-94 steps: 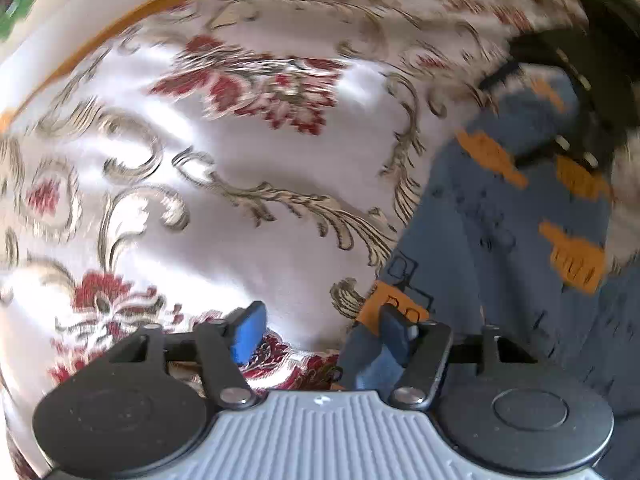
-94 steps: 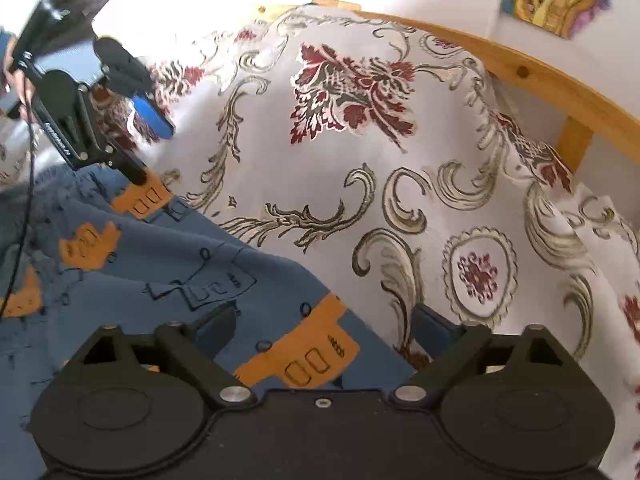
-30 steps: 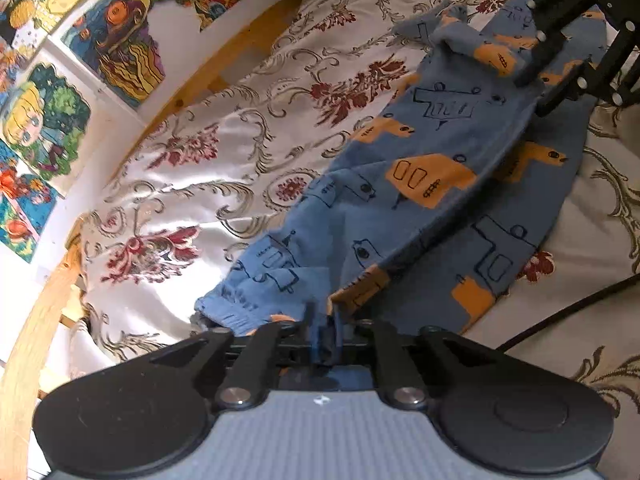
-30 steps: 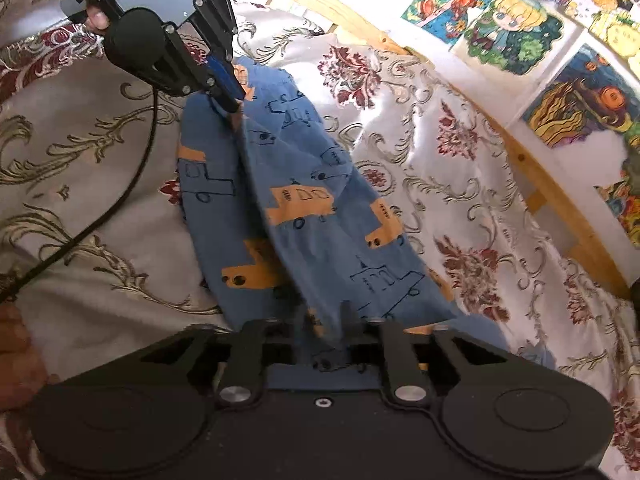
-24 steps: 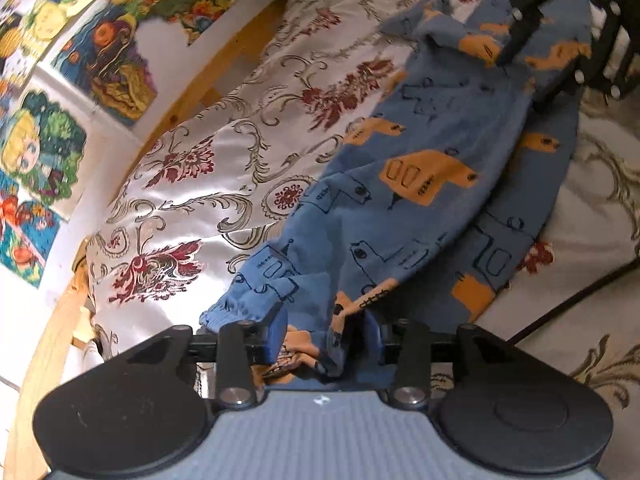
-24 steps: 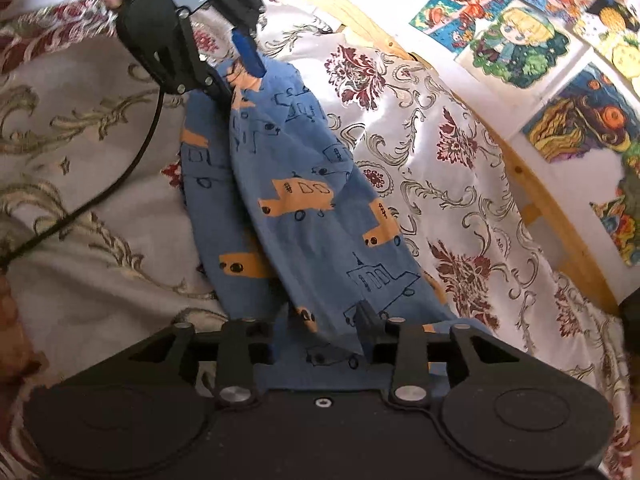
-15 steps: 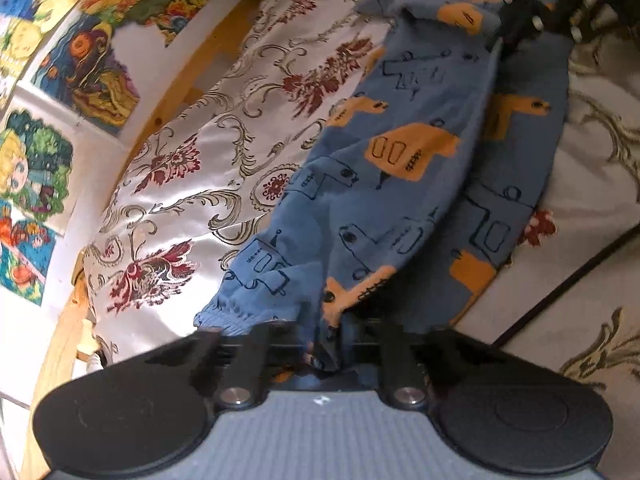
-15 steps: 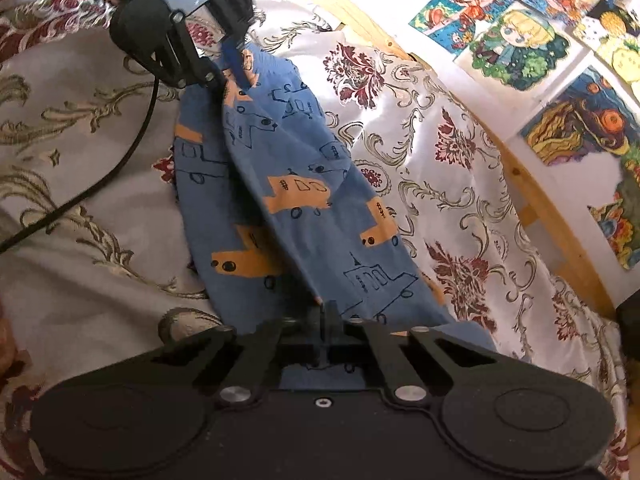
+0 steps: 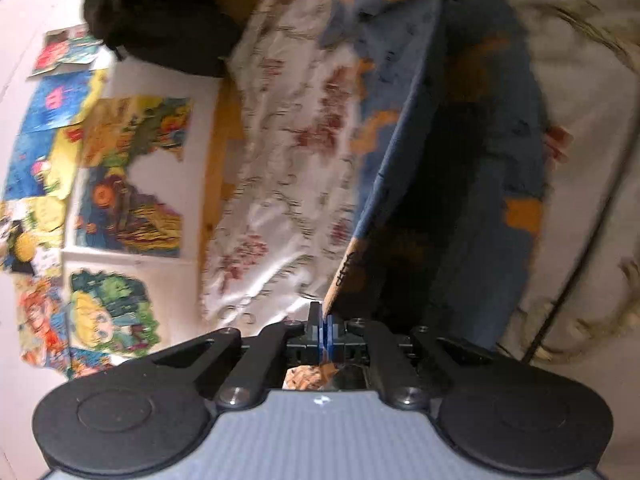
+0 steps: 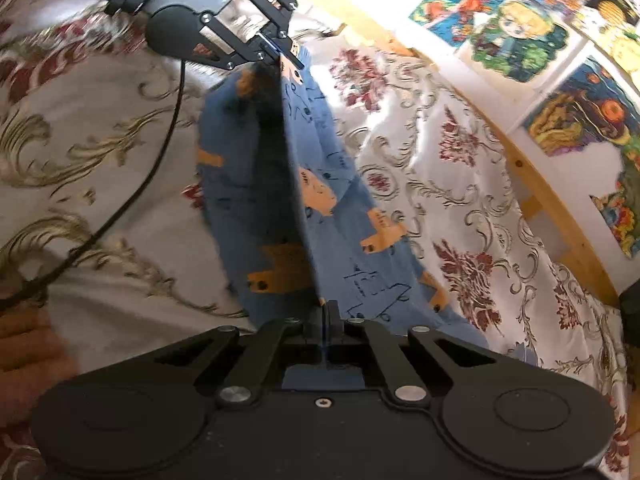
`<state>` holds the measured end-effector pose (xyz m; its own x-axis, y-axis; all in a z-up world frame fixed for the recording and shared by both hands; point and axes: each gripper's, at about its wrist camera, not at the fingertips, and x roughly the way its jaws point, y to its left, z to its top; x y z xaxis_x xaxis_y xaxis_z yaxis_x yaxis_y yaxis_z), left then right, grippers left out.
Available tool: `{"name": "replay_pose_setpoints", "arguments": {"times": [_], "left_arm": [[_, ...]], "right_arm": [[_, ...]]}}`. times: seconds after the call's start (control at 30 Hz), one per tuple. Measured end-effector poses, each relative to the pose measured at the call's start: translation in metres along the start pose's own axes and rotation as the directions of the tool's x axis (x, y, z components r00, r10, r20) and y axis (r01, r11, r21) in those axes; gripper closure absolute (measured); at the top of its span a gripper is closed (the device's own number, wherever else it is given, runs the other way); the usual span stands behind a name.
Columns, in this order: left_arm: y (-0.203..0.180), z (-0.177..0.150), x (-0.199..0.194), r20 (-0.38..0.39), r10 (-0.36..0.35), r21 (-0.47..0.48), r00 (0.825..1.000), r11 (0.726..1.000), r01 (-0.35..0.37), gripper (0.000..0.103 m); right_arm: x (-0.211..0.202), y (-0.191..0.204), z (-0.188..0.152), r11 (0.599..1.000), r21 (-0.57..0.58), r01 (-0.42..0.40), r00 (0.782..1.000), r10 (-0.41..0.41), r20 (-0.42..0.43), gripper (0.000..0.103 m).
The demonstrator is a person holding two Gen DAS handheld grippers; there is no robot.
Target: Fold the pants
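Both hand-held grippers have their jaws pressed together on cloth. The left hand-held gripper [image 9: 324,330] pinches an orange-printed edge of the blue pants [image 10: 320,184], and the right hand-held gripper [image 10: 327,320] pinches the same taut edge at its other end. Seen from the right wrist, the left hand-held gripper [image 10: 286,50] sits at the far end of the garment, with the fold line stretched straight between the two tools and lifted above the bed.

One layer of the pants hangs from that raised edge and drapes down toward the side of the bed nearest the wooden bed rail [image 10: 556,204]. A second layer lies flat beneath it on the floral bedspread [image 10: 460,184], in shadow. The pants carry orange vehicle shapes and dark line drawings.

A black cable [image 10: 160,152] runs over the bedspread on the side away from the rail. Colourful drawings [image 10: 516,36] are stuck on the white wall beyond the rail. Part of a hand [image 10: 24,344] shows at the left border of the right wrist view. The left wrist view is blurred.
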<state>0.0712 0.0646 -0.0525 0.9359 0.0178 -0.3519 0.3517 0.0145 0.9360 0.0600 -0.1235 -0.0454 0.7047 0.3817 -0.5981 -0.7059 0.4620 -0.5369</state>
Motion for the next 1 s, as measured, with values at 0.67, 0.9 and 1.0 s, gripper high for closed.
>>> {"name": "replay_pose_setpoints", "arguments": {"times": [0.67,0.9,1.0], "left_arm": [[-0.019,-0.007,-0.011,-0.032,-0.154,-0.090,0.988,0.984,0.150,0.101],[-0.023,-0.007,-0.011,-0.033,-0.165,-0.078,0.986,0.984,0.162,0.101],[-0.023,-0.006,-0.011,-0.038,-0.171,-0.081,0.984,0.982,0.168,0.101]], "right_arm": [[-0.008,0.020,0.001,0.997,-0.053,-0.054,0.999,0.054,-0.001,0.092],[0.003,0.018,-0.003,0.998,-0.062,-0.017,1.000,0.016,-0.010,0.085],[0.011,0.016,-0.006,0.997,-0.074,-0.007,1.000,0.005,-0.024,0.090]]}}
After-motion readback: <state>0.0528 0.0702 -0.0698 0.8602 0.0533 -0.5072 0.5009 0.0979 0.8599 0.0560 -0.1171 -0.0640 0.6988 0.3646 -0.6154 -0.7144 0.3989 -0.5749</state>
